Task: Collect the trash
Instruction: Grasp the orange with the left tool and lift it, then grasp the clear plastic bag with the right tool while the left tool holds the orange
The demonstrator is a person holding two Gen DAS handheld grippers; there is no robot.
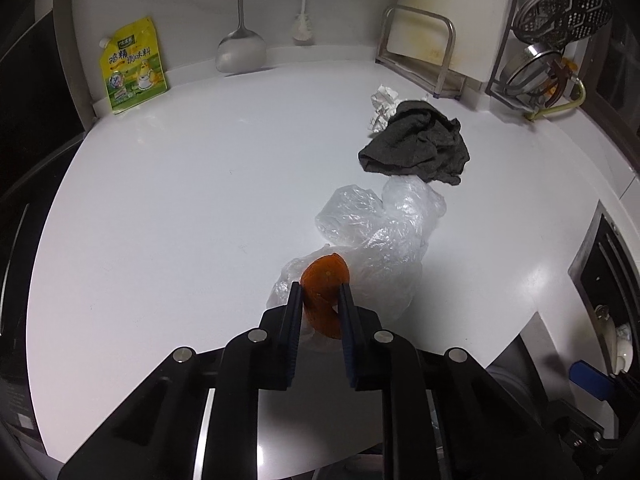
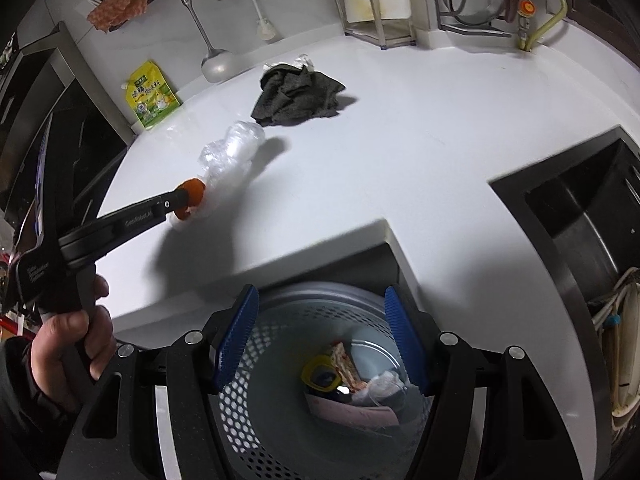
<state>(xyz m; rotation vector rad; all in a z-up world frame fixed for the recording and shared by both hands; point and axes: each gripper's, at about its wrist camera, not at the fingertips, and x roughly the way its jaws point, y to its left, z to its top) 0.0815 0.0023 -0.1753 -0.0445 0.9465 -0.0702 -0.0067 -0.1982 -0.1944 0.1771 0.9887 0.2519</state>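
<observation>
Peel, orange (image 1: 325, 294), sits pinched between the black fingers (image 1: 294, 316) of the left gripper (image 1: 320, 292), right at the near end of the crumpled clear plastic (image 1: 376, 236) on the white counter (image 1: 180, 208). Beyond the plastic lies a dark grey cloth (image 1: 418, 146), with crumpled white paper (image 1: 382, 106) behind it. The right gripper (image 2: 322, 322) hangs with jaws apart and empty over the perforated bin (image 2: 256, 400), trash already inside.
</observation>
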